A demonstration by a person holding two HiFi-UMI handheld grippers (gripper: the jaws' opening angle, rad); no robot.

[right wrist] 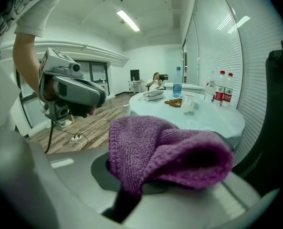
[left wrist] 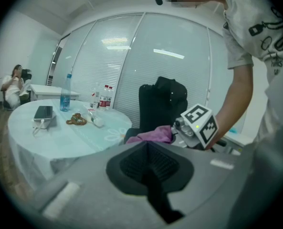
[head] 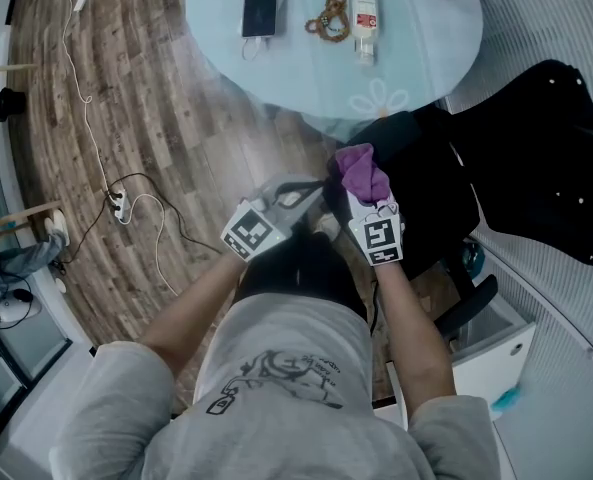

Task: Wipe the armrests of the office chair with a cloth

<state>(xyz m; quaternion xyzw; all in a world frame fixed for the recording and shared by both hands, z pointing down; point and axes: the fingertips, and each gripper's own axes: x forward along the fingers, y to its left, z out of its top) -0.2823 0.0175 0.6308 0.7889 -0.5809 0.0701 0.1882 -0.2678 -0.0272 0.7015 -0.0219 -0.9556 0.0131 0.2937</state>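
Note:
A purple knitted cloth (head: 361, 171) bunches out of my right gripper (head: 362, 190), which is shut on it just above the black office chair's seat (head: 431, 193). In the right gripper view the cloth (right wrist: 166, 150) fills the space over the jaws. One black armrest (head: 468, 305) pokes out to the lower right of that gripper. My left gripper (head: 298, 192) is held close beside the right one, shut with nothing in it; its dark pads (left wrist: 151, 162) meet. From it I see the cloth (left wrist: 153, 134) and the chair's backrest (left wrist: 162, 103).
A round glass-topped table (head: 416, 68) stands just beyond the chair with a phone (head: 260, 8), beads (head: 329, 18) and a small bottle (head: 365, 13). A power strip (head: 118, 204) with cables lies on the wood floor at left. A white cabinet (head: 496, 353) is at lower right.

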